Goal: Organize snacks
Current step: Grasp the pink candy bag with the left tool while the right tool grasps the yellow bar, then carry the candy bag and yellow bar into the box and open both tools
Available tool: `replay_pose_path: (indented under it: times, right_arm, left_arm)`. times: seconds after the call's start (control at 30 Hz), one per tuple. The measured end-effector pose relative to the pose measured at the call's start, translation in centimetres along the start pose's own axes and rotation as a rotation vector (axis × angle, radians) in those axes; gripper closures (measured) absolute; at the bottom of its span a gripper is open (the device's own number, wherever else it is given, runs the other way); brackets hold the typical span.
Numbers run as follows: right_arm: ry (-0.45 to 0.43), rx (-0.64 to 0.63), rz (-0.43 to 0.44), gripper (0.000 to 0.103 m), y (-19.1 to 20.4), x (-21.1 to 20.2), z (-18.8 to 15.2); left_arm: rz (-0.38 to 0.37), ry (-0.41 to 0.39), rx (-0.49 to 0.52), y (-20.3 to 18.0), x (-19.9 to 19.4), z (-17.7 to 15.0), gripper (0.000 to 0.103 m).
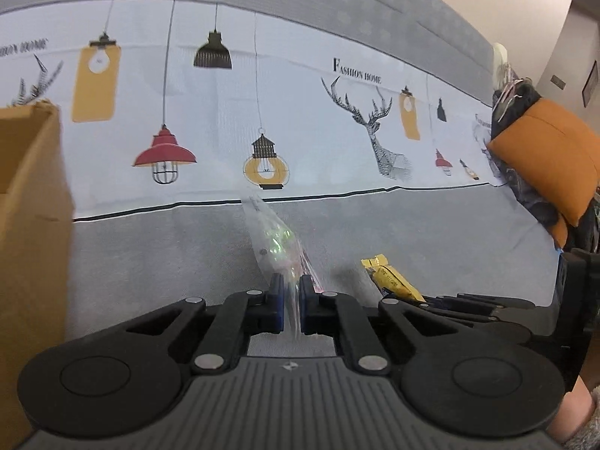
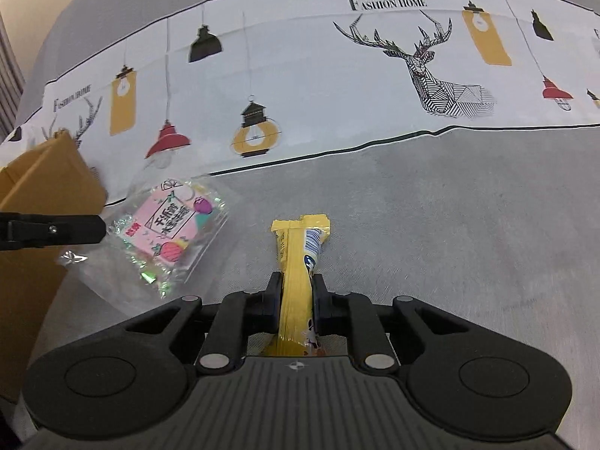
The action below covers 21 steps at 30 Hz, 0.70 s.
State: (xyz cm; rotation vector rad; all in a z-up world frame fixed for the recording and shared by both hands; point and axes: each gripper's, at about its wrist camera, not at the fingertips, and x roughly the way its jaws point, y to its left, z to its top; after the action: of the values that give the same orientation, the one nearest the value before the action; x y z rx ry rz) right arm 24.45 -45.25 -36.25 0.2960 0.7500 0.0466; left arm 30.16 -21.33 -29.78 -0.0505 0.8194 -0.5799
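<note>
A: The clear packet point(image 2: 170, 230) clamped between the left gripper point(image 1: 291, 288) fingers looks like glossy, crinkled plastic film.

B: The yellow wrapper point(image 2: 298, 262) between the right gripper point(image 2: 297, 292) fingers is shiny plastic too. Both claws are matt black plastic with bare metal pins.

A: Left of the left claw stands a matt cardboard box point(image 1: 32, 225); ahead lies grey cloth point(image 2: 450, 206), finely textured.

Home living room: printed sofa cover point(image 1: 300, 120), orange cushion point(image 1: 551, 157).

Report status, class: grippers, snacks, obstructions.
Left gripper shut on clear snack bag. Right gripper shut on yellow snack packet. Cardboard box at left; path unobstructed.
</note>
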Motion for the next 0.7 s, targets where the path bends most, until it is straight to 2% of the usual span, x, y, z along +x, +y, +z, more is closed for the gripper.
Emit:
replay_pose_path:
  times: [0.27, 0.47, 0.57, 0.7]
  right_arm:
    - [-0.061, -0.072, 0.030, 0.087, 5.6, -4.6, -1.7]
    - [-0.050, -0.047, 0.043, 0.087, 7.7, -6.0, -3.7]
    - [-0.057, -0.041, 0.058, 0.087, 8.8, -6.9, -4.0]
    - [-0.118, -0.018, 0.097, 0.087, 10.8, -9.3, -2.2]
  left_arm:
    - [0.010, -0.025, -0.011, 0.7, -6.5, -1.8, 0.096]
    - [0.012, -0.024, -0.047, 1.9, -8.7, -3.1, 0.096]
    - [0.001, -0.043, -0.062, 2.5, -10.0, -2.6, 0.096]
    - [-0.004, -0.122, -0.079, 3.7, -13.9, -0.4, 0.096]
